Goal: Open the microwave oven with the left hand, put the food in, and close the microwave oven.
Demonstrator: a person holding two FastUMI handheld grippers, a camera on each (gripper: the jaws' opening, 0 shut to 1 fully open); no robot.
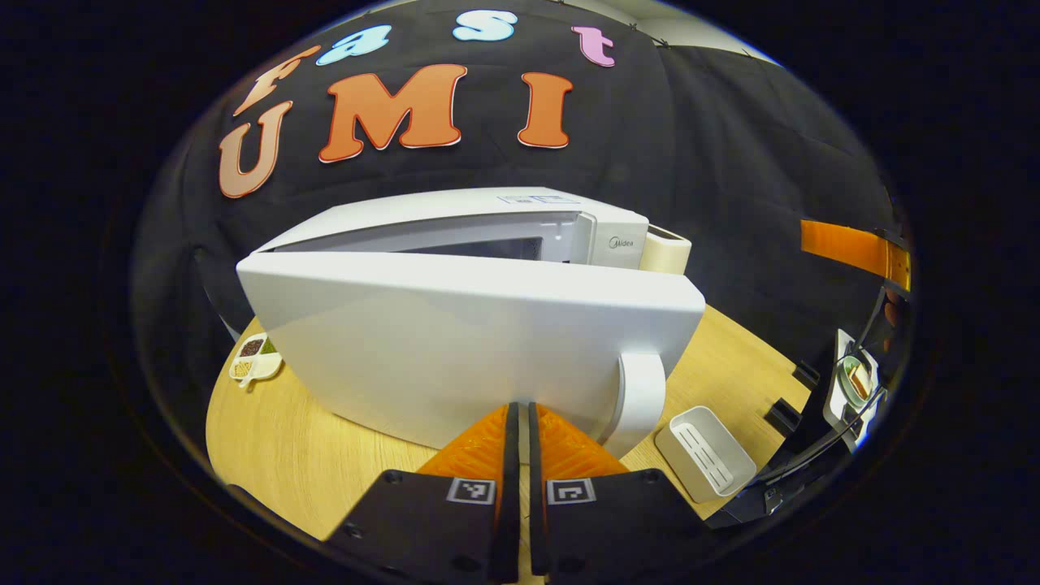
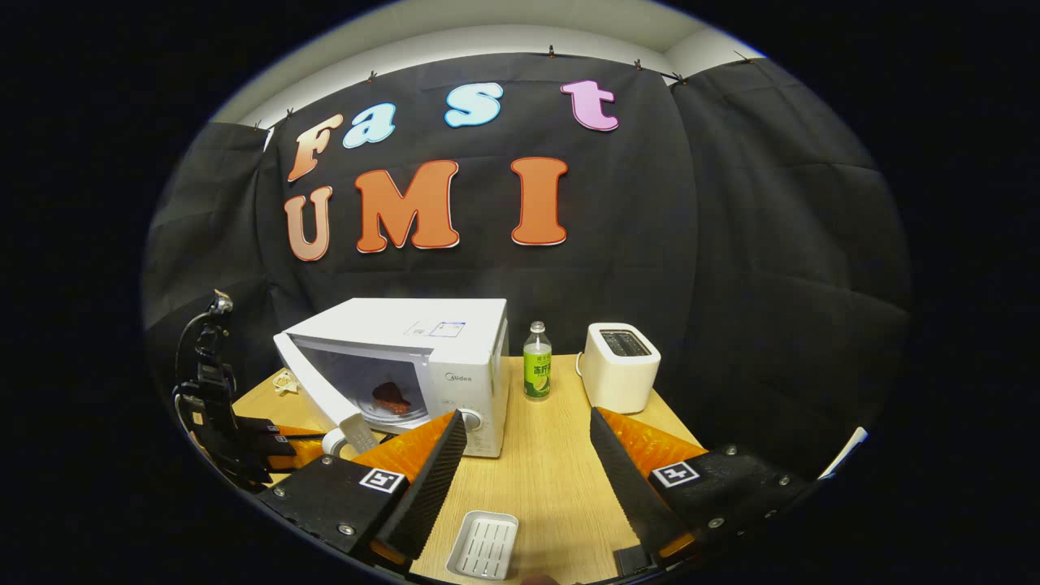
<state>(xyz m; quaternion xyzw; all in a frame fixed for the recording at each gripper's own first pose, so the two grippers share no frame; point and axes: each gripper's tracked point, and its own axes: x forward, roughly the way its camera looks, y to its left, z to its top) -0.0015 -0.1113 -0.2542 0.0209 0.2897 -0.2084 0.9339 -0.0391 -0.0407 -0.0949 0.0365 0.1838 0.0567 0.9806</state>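
Left of centre in the right gripper view, food (image 2: 392, 398) apparently sits inside the microwave oven (image 2: 455, 357); its door (image 1: 471, 349) is half-closed, the left hand-held gripper (image 1: 520, 418) pinched narrow against it, the right hand-held gripper (image 2: 528, 443) wide and empty.

Seen at the bottom centre of the left gripper view, the left gripper (image 1: 521, 426) has two ridged wedge fingers on black plates, each plate bearing a square black-and-white marker and round screw heads. At the bottom of the right gripper view, the right gripper (image 2: 528, 455) shows the same build: serrated inner pads (image 2: 426, 487), black bodies, one square marker on each side, silver screws.
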